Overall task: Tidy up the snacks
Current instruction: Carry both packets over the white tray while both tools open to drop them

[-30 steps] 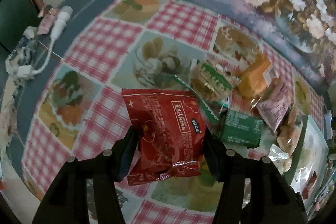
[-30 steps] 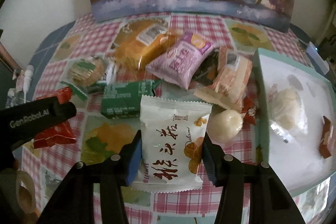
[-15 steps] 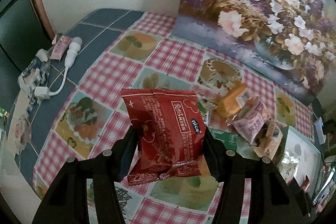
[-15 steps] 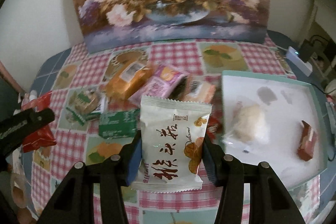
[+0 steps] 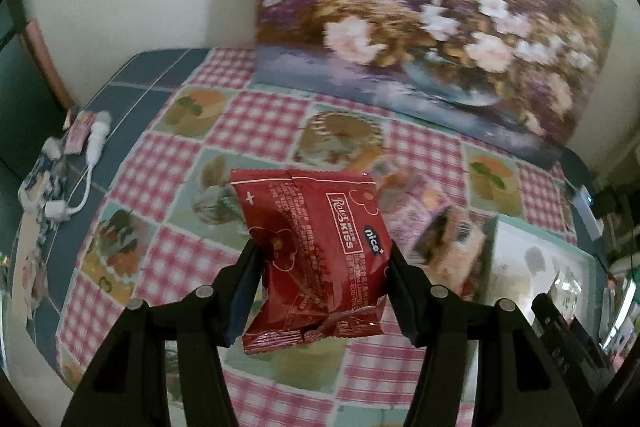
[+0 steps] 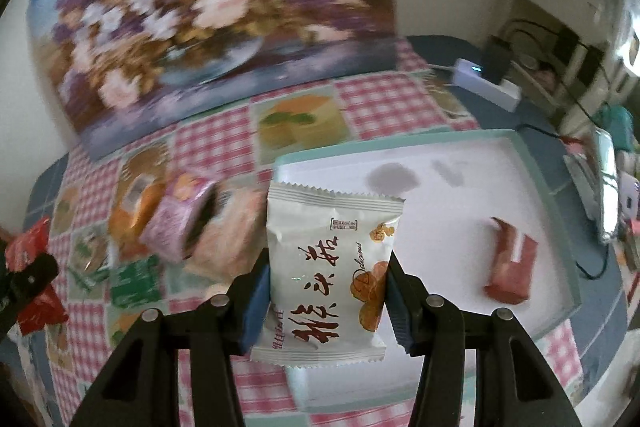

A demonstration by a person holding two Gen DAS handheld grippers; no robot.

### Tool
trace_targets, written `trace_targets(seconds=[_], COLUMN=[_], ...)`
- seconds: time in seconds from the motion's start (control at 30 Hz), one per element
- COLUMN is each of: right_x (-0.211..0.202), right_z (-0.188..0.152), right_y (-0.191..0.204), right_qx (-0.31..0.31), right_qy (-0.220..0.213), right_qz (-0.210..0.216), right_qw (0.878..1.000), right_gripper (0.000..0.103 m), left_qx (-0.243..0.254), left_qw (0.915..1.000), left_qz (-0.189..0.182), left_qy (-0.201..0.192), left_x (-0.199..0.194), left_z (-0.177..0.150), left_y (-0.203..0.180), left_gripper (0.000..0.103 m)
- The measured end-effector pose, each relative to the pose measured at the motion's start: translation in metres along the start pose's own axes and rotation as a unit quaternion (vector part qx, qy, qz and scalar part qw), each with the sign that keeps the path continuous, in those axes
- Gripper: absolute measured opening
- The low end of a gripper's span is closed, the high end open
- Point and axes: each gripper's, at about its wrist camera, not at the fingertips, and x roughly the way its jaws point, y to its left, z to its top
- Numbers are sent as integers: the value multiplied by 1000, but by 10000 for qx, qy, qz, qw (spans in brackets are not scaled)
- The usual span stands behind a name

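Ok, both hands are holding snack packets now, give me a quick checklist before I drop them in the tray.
1. Left gripper clamped on red packet: ok.
2. Right gripper clamped on white packet: ok.
3. Both packets lifted clear of the tablecloth: ok.
4. Tray has bare floor for them: ok.
5. Brown wrapped snack in the tray lies off to the side: ok.
6. Either packet already over the tray: cannot tell.

Probably a home: checked tablecloth (image 5: 256, 115), flower painting (image 5: 432, 11) against the wall.

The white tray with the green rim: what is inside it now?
Inside the tray lies one brownish-red wrapped snack. The white packet, held in front, covers the tray's left part, so anything there is hidden.
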Motion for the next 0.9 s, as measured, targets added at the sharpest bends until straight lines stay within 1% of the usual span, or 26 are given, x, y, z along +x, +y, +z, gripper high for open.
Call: trace_targets(seconds=[0.27,0.47,0.73,0.9], right_x=[5,20,37,48], right_z=[12,22,30,36], right_y=[-41,-69,-112,-136], right_qx=[366,572,911,1118], right_qy=[-12,60,165,211], right_qz=[-191,-420,-751,-869], right_qw=[9991,9975,9929,9897], right_gripper=[54,54,55,55], left_qx=[582,1102,1530,1703], left_qw=[9974,9919,9841,9795], left_qz=[-413,-611,-903,-1075], left_qy=[-58,-185,-29,103], left_x=[-8,-10,15,33], left_z=[1,-2,-14,-25], left_y=[-74,-135,-199,-229], left_gripper=[61,61,61,61])
